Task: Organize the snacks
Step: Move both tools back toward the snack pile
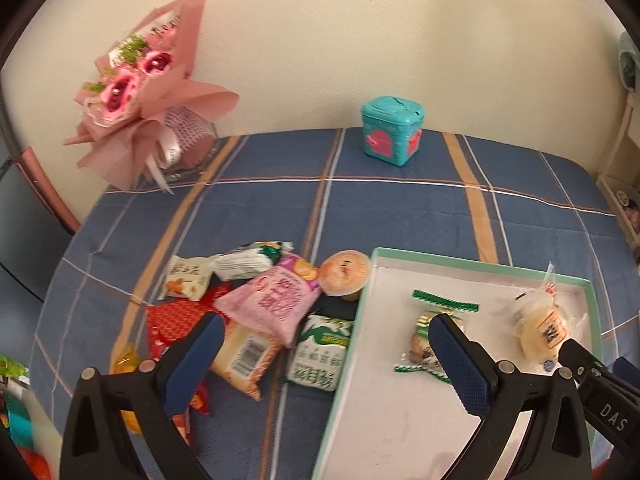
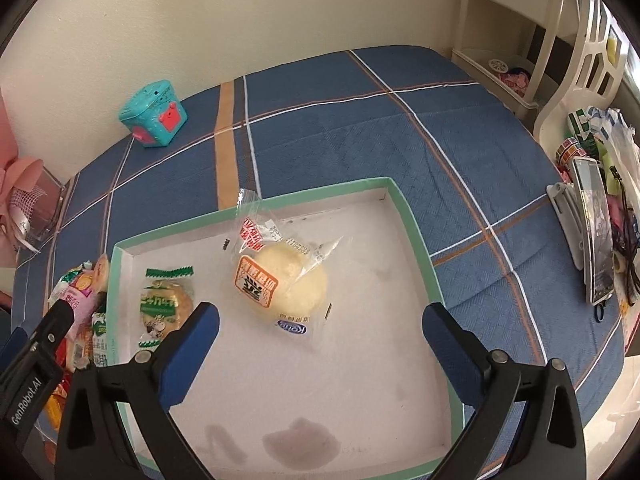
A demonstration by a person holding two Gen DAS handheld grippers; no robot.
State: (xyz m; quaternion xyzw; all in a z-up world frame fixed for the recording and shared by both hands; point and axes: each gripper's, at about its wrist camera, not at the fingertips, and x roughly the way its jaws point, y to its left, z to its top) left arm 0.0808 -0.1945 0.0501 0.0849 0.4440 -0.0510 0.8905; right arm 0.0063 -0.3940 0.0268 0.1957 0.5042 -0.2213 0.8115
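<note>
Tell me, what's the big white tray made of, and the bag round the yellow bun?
Tray: probably cardboard, matte white inside with a green rim; folded corners and soaked-in stains suggest it. Bun bag: thin clear plastic film, glossy, crinkled, with printed labels.

"DAS" stands in white letters on the black gripper body [image 1: 610, 416] at the lower right of the left wrist view. "GenRobot.AI" runs in white along the black gripper body [image 2: 26, 400] at the lower left of the right wrist view. A barcode [image 1: 245, 358] sits on an orange packet at lower centre left. The snack wrappers, among them the pink packet [image 1: 276, 300] and the bun wrapper [image 2: 256, 284], carry Chinese print too blurred to read.
</note>
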